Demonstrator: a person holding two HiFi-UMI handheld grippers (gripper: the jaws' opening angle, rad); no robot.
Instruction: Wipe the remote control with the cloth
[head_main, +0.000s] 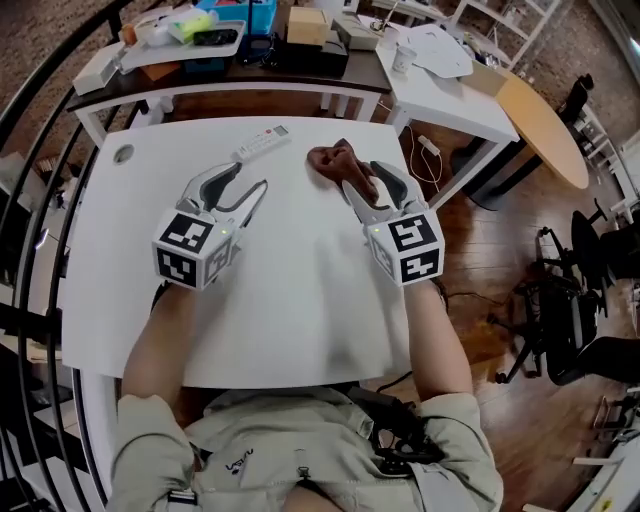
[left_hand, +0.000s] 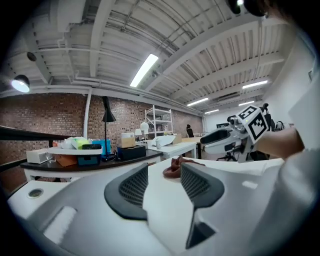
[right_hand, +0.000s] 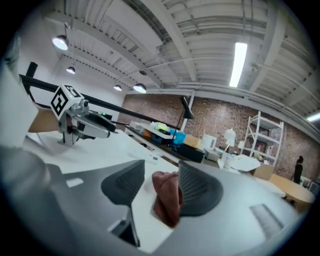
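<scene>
A white remote control (head_main: 262, 142) lies at the far edge of the white table (head_main: 300, 290). To its right a crumpled brown cloth (head_main: 333, 160) rests on the table. My left gripper (head_main: 248, 178) hovers just short of the remote, open, with nothing between its fingers (left_hand: 131, 192). The right gripper (head_main: 365, 178) is at the cloth's near edge. In the right gripper view the cloth (right_hand: 167, 197) sits between the jaws of the right gripper (right_hand: 160, 182), against the right pad (right_hand: 197, 192), while the left pad stands clear of it. The left gripper view shows the cloth (left_hand: 174, 167) farther ahead.
A dark side table (head_main: 230, 60) behind holds boxes, a blue bin and trays. A second white table (head_main: 440, 90) and a round wooden one (head_main: 545, 125) stand at the back right, office chairs (head_main: 575, 300) at right. A black railing (head_main: 40, 180) runs along the left.
</scene>
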